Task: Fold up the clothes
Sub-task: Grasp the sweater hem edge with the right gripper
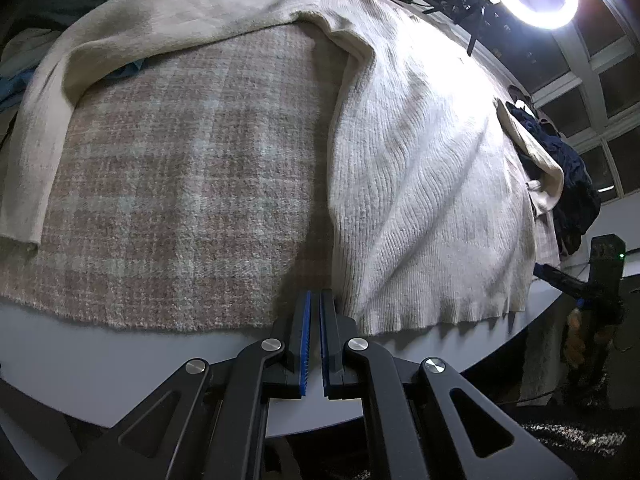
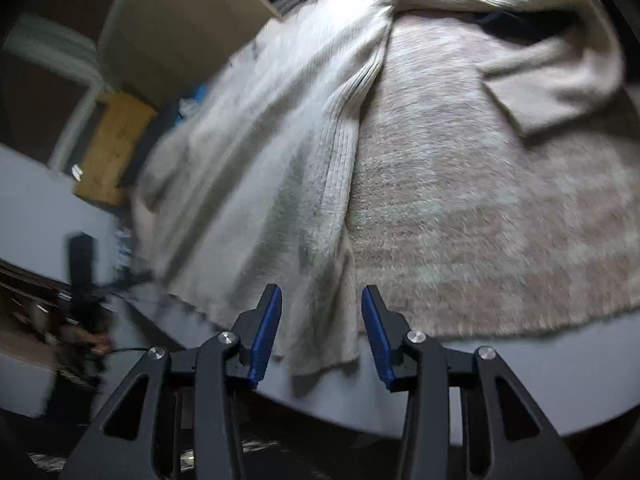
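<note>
The table (image 1: pixel 120 360) is a pale grey surface, and a pink-and-grey plaid blanket (image 1: pixel 180 184) covers most of it, stopping short of the near edge. On the blanket lies the task's thing, a cream knit sweater (image 1: pixel 420 184), spread flat. Its body runs lengthwise from the ribbed hem (image 1: pixel 436 312) at the near table edge back to the shoulders at the far side. One long sleeve (image 1: pixel 132 36) arcs away across the far part of the blanket, with its cuff hanging near the blanket's side edge. The other sleeve (image 2: pixel 560 64) is doubled back toward the body, cuff uppermost. A dark garment (image 1: pixel 572 172) is heaped beyond the sweater's far flank.

The left tongs (image 1: pixel 315 344) are clenched on nothing, pads nearly touching. They sit just off the hem corner, with the sweater's side seam running straight ahead and slightly to their right.

The right tongs (image 2: pixel 322 332) are released, jaws wide. The other hem corner (image 2: pixel 320 356) lies between them on the bare table; contact cannot be confirmed, as this view is blurred.

Judgement: both tongs face the hem, one at each corner. The right is better placed to pinch. The fold would most likely carry the hem along the body's long axis toward the shoulders.
</note>
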Tool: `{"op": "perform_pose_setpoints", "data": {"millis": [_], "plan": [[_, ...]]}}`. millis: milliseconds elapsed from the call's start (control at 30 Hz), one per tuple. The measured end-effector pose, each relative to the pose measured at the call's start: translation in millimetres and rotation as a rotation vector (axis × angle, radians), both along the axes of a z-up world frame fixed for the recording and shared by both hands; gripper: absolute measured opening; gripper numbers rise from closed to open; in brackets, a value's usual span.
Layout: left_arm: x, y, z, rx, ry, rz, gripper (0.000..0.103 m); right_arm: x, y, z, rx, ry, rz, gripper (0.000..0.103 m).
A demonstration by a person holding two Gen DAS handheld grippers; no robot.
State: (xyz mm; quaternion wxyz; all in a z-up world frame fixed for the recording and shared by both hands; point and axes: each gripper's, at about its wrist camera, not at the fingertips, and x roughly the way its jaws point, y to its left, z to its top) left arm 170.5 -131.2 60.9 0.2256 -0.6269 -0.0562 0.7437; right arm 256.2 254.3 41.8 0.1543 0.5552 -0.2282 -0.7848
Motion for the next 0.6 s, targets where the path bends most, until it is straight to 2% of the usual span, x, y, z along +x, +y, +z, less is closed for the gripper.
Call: {"op": "perform_pose_setpoints", "data": {"millis": [67, 100, 133, 200, 267, 333, 400, 500, 600], "plan": [[1.3, -2.2, 1.1, 0.002, 0.008, 0.006, 0.003, -5.0, -14.6, -0.5, 0.076, 0.015, 0.036, 0.041], [1.9, -3.4, 1.6, 0.006, 0.009, 0.009, 0.003, -6.5, -20.3, 1.5, 0.100, 0.027, 0.054, 0.029], [2.3, -5.2, 2.3, 0.013, 0.009, 0.014, 0.005, -7.0, -21.0, 7.2, 0.082, 0.040, 0.071, 0.007], [4.1, -11.2, 4.7, 0.032, 0.011, 0.022, 0.007, -7.1, -16.7, 19.6, 0.033, 0.067, 0.087, 0.006], [7.7, -18.1, 7.6, 0.062, 0.020, 0.018, 0.015, -1.3, 31.1, 29.2, -0.101, 0.087, -0.039, 0.006], [8.8, -11.5, 6.0, 0.074, 0.028, 0.001, 0.018, 5.2, 75.3, 18.0, -0.167, 0.044, -0.175, 0.006], [8.3, -4.4, 1.6, 0.080, 0.019, -0.015, 0.018, 6.1, 92.2, 0.8, -0.183, -0.015, -0.224, 0.006], [6.5, -0.8, -1.6, 0.107, -0.009, -0.022, 0.019, 3.3, 85.3, -8.5, -0.199, -0.038, -0.184, 0.006], [10.0, 11.5, -0.3, 0.146, -0.021, -0.031, 0.026, 1.4, 75.7, -10.9, -0.186, -0.046, -0.156, 0.006]]}}
